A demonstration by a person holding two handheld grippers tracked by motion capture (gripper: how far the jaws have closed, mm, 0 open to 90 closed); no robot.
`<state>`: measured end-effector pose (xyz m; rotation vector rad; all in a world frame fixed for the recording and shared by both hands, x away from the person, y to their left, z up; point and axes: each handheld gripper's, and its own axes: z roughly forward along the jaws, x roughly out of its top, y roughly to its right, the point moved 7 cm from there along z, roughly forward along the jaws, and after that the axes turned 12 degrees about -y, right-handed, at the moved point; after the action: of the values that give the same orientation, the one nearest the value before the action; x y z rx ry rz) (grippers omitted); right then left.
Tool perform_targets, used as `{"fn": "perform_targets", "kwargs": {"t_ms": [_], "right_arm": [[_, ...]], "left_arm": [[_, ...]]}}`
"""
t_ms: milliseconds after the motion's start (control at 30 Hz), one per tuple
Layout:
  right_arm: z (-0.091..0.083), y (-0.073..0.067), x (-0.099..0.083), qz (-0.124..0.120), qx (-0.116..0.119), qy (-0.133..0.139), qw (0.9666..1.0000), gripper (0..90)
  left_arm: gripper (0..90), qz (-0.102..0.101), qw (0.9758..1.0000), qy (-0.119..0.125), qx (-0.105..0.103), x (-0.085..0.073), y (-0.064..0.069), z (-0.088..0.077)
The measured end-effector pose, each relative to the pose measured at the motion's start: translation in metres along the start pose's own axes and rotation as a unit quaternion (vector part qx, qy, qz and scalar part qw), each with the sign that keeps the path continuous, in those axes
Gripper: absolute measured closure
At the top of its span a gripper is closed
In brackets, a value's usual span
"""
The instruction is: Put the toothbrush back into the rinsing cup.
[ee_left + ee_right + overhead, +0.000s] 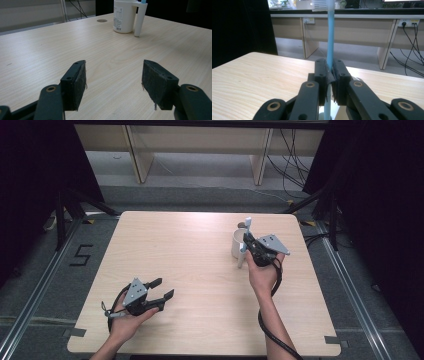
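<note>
One slim blue-and-white toothbrush (330, 42), pinched upright by the right hand-held gripper (330, 82) beside the white cup (237, 243) on the bench (190, 260), could pivot and tip the cup; the left hand-held gripper (113, 80) gapes empty.

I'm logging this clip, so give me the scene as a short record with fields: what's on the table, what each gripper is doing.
table: light wood
mug: white, far right part of table
toothbrush: blue and white, upright beside the mug
right gripper: shut on the toothbrush handle
left gripper: jaws open, nothing between them, near left part of table
</note>
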<state>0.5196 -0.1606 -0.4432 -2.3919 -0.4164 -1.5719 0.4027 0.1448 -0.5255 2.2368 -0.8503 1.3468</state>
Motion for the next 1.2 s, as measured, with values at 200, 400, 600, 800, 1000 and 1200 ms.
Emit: {"fn": "perform_targets", "kwargs": {"t_ms": [200,400,600,800,1000,1200], "right_arm": [[0.002,-0.001,-0.005,0.001,0.003,-0.008,1.0000,84.0],[0.004,-0.001,-0.009,0.000,0.002,-0.013,0.9999,83.9],[0.007,-0.003,-0.014,-0.004,0.004,-0.020,0.9998,83.9],[0.008,-0.002,-0.019,-0.005,-0.002,-0.029,0.9996,83.8],[0.011,-0.002,-0.026,-0.014,-0.002,-0.040,0.9991,83.4],[0.012,-0.001,-0.033,-0.014,-0.006,-0.049,0.9987,68.7]], "left_arm": [[35.8,0.000,1.0000,0.000,0.000,0.000,0.000,0.000],[35.8,0.000,1.0000,0.000,0.000,-0.001,0.000,0.001],[35.8,0.001,1.0000,-0.002,-0.001,-0.001,0.000,0.001],[35.8,-0.001,1.0000,0.005,-0.005,-0.001,0.001,0.002],[35.8,-0.001,1.0000,-0.003,-0.002,-0.002,0.001,0.001],[35.8,-0.003,1.0000,-0.006,-0.006,-0.004,0.002,0.004]]}}
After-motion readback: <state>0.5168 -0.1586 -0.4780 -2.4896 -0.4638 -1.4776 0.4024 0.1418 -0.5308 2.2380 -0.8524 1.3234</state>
